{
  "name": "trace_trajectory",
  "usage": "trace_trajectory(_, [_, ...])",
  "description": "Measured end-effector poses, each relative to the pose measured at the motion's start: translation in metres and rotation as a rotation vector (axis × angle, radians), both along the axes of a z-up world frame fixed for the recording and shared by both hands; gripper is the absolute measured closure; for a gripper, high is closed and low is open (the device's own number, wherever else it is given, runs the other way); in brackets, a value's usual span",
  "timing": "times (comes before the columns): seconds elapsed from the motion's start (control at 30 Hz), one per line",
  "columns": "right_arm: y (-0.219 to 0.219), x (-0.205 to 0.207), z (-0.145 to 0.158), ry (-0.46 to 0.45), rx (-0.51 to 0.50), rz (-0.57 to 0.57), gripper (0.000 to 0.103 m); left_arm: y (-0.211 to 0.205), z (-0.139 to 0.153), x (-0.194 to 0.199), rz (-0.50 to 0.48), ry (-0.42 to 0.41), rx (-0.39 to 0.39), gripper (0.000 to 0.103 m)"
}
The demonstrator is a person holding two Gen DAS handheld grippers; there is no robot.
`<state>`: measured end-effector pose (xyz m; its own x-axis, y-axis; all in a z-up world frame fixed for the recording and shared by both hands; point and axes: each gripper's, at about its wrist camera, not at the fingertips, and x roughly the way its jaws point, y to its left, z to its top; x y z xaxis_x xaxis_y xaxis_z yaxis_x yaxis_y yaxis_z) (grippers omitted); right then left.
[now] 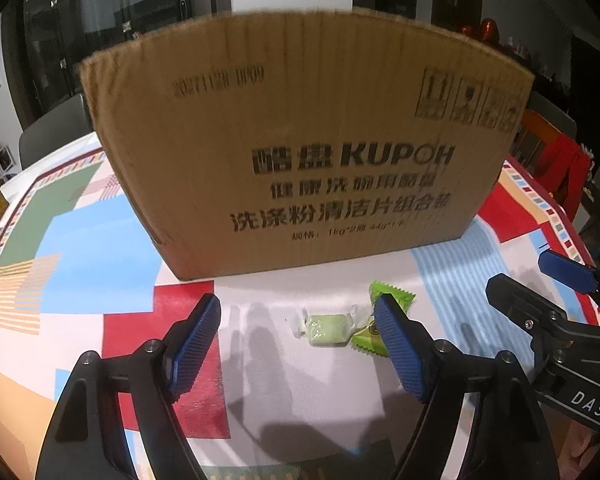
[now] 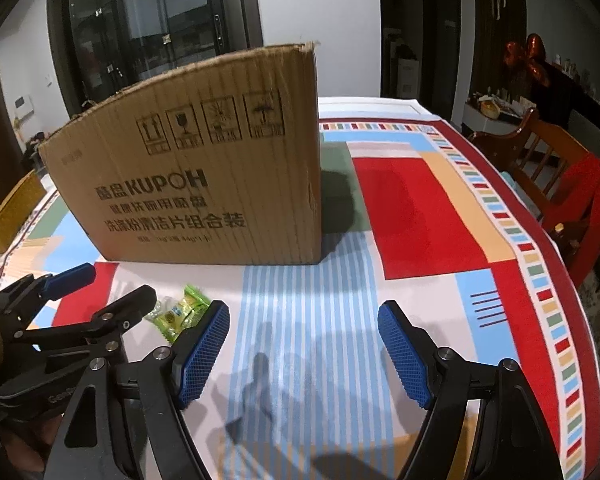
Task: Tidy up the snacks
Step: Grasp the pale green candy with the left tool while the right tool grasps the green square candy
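Observation:
A tall cardboard box (image 1: pixel 300 140) printed KUPOH stands on the table; it also shows in the right wrist view (image 2: pixel 204 176). In front of it lie a pale green candy in clear wrap (image 1: pixel 326 330) and a bright green snack packet (image 1: pixel 384 312), partly hidden by my left gripper's right finger. The packet also shows in the right wrist view (image 2: pixel 182 310). My left gripper (image 1: pixel 300 344) is open and empty, just short of the candy. My right gripper (image 2: pixel 304 348) is open and empty over blue stripes, right of the snacks. It also shows at the right of the left wrist view (image 1: pixel 540 280).
The table wears a colourful patterned cloth (image 2: pixel 420 208). A wooden chair with a red cloth (image 2: pixel 572 184) stands at the right edge. A yellow woven object (image 2: pixel 14 208) sits at the far left. Dark glass doors stand behind the box.

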<state>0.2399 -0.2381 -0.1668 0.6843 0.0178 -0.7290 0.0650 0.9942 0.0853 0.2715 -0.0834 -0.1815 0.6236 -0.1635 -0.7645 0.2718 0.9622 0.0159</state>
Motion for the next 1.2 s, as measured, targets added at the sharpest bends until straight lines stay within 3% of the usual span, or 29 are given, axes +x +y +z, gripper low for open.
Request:
trace_trajectory(0.3, [0.001,0.005,-0.010,0.021,0.006,0.000,0.025,-0.001,-0.020,0.005,-0.001,0.044,0.006,0.033])
trace_trajectory(0.5, [0.001,0.005,-0.014,0.028,0.018,0.003,0.025,-0.003,-0.021,0.004,-0.018,0.052,-0.013,0.047])
trace_trajectory(0.67, [-0.002,0.011,-0.015,0.027,0.038,0.008,0.025,-0.006,-0.021,-0.001,-0.039,0.055,-0.030,0.068])
trace_trajectory(0.73, [0.000,0.010,-0.015,0.027,0.043,0.014,0.025,-0.008,-0.021,-0.004,-0.041,0.056,-0.031,0.071])
trace_trajectory(1.2, [0.039,0.014,-0.018,0.039,0.035,0.096,0.026,0.029,-0.021,-0.019,0.017,0.053,-0.039,0.073])
